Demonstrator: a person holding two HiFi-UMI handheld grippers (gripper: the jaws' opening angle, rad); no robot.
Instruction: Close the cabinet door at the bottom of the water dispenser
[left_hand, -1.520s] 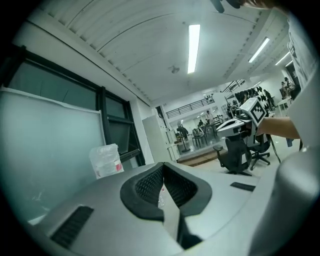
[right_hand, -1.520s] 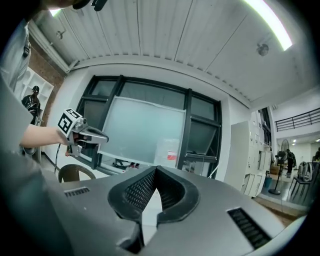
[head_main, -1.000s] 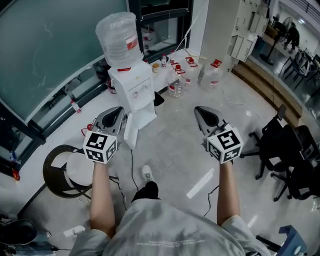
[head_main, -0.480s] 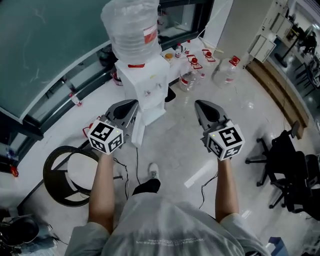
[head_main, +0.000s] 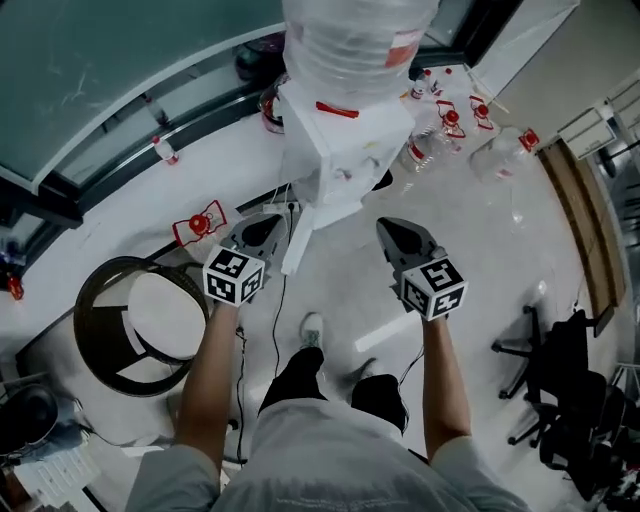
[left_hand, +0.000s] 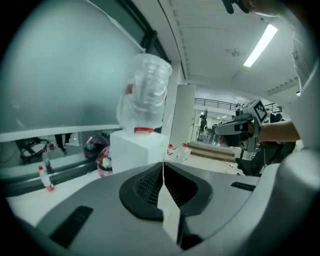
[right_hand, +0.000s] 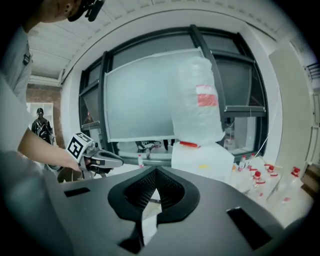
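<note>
Ahead, water dispenser (head_main: 340, 150), cabinet door (head_main: 296, 240) ajar beside left gripper (head_main: 276, 220); right gripper (head_main: 388, 228) clear of it; both jaws together, empty. Bottles (head_main: 448, 130) behind; round seat (head_main: 165, 315), possibly stool, left.

Red-capped bottles (head_main: 497, 158) on pale floor, black office chair (head_main: 572, 420) far right.

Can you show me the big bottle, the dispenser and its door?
Bottle (head_main: 345, 45): head view, on its clear side.
Dispenser (head_main: 345, 150): head view, on its white body.
Door (head_main: 297, 240): head view, on the open door's white edge.
</note>
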